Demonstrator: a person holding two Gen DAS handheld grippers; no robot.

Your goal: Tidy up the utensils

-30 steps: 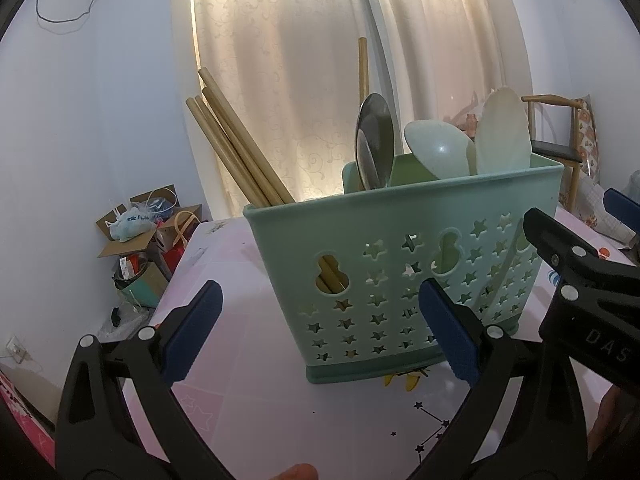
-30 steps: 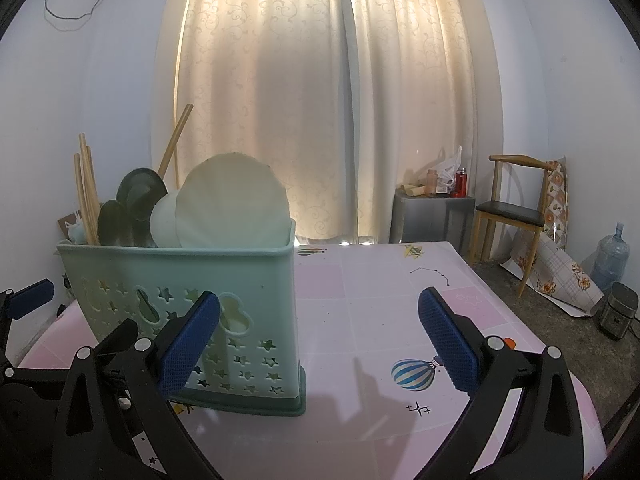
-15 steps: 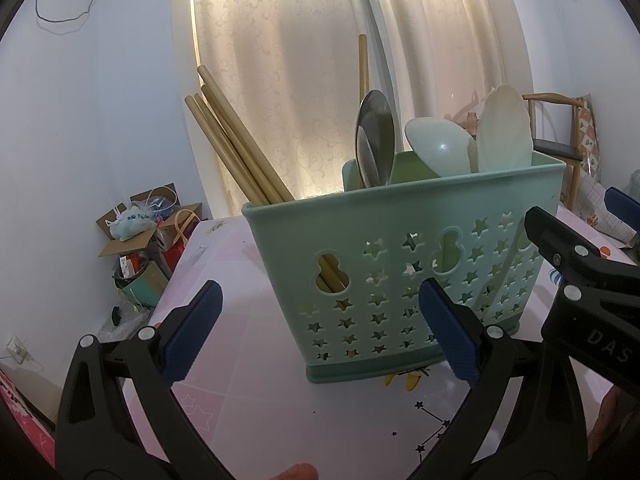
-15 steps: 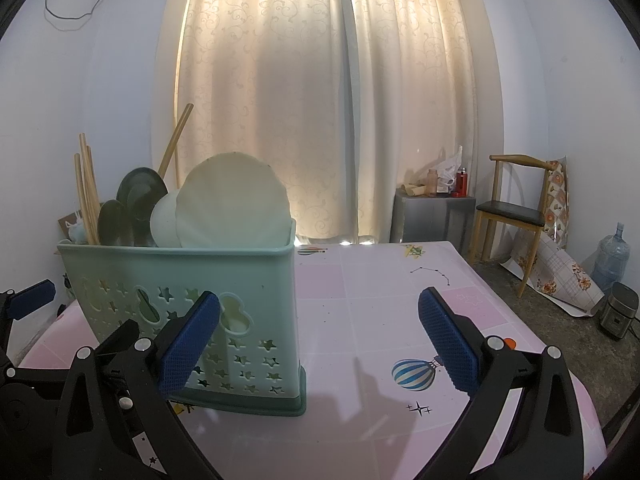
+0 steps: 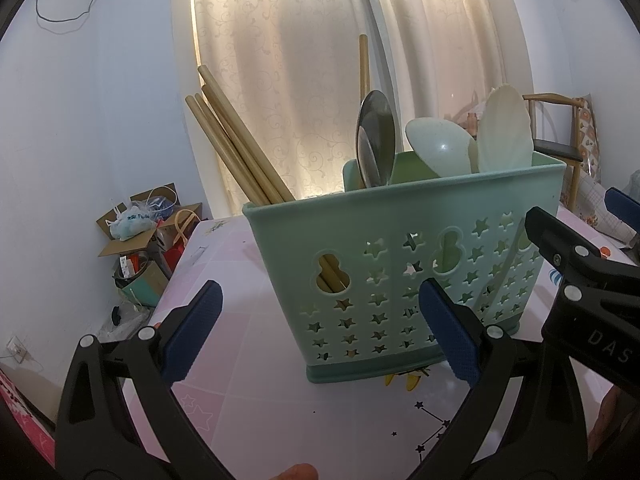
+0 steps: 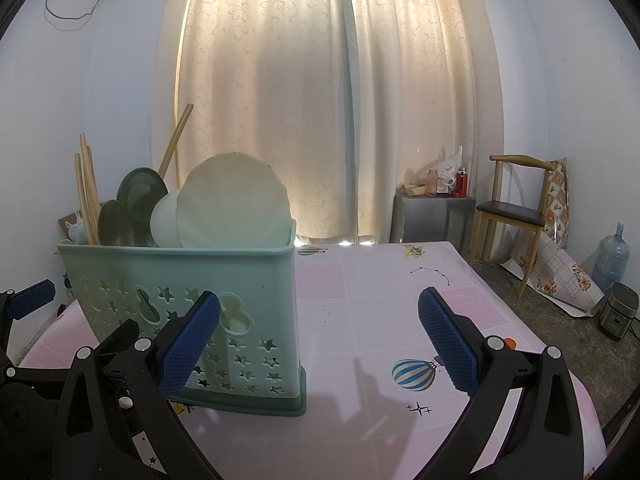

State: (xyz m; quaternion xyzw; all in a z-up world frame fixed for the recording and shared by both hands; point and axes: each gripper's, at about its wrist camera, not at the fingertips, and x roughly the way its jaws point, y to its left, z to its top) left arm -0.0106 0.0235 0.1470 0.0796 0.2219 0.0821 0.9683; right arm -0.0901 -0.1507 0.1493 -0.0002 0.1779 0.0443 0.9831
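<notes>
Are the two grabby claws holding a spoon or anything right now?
No. The left gripper and the right gripper are both open and empty. The spoons and chopsticks sit in the green caddy.

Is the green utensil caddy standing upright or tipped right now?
Upright. The utensil caddy sits flat on its base on the pink table, chopsticks and spoons sticking out the top.

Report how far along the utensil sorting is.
Looks nearly done: chopsticks, metal spoons and pale spoons all stand in the green caddy. Nothing is in hand: left gripper and right gripper are both open and empty. No loose utensils show on the table, so little seems left.
</notes>
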